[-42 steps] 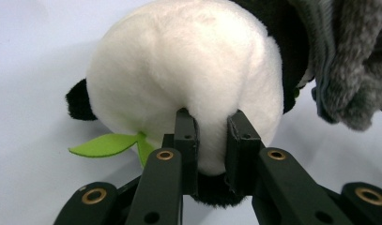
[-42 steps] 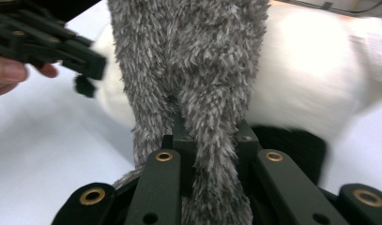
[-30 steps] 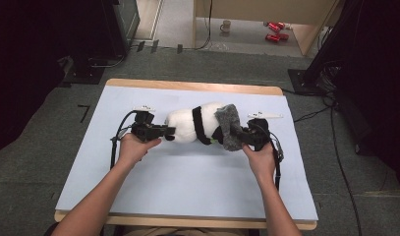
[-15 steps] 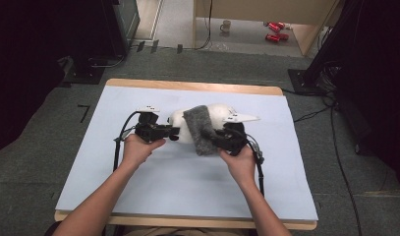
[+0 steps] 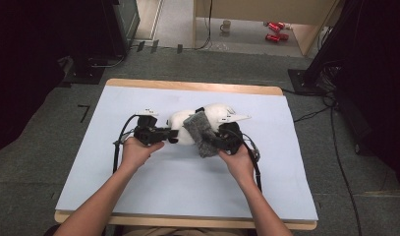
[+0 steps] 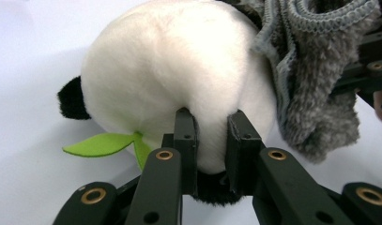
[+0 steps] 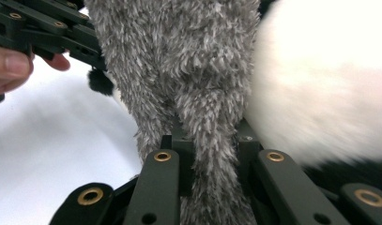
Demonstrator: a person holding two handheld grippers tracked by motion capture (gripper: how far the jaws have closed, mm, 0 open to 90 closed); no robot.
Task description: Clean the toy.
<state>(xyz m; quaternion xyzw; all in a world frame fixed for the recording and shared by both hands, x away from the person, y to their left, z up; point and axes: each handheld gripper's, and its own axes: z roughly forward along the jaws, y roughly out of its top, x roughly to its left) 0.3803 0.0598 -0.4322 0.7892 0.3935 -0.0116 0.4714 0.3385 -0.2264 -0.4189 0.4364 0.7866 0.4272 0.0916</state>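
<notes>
White plush panda toy [image 5: 187, 125], round and soft, mid-table on pale blue mat [image 5: 138, 196], pinched by left gripper [image 6: 211, 140]; shaggy grey cloth [image 7: 198, 70], draped against it, clenched in right gripper [image 7: 212, 145].

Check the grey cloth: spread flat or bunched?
Bunched. The grey cloth hangs in folds, pinched in the right gripper, draped against the plush panda.

I saw a wooden table [image 5: 187, 86] under a pale blue sheet [image 5: 168, 187], a black-and-white panda plush [image 5: 207, 120] lying on that sheet near its middle, a grey fuzzy cloth [image 5: 202, 133] draped against the plush.
</notes>
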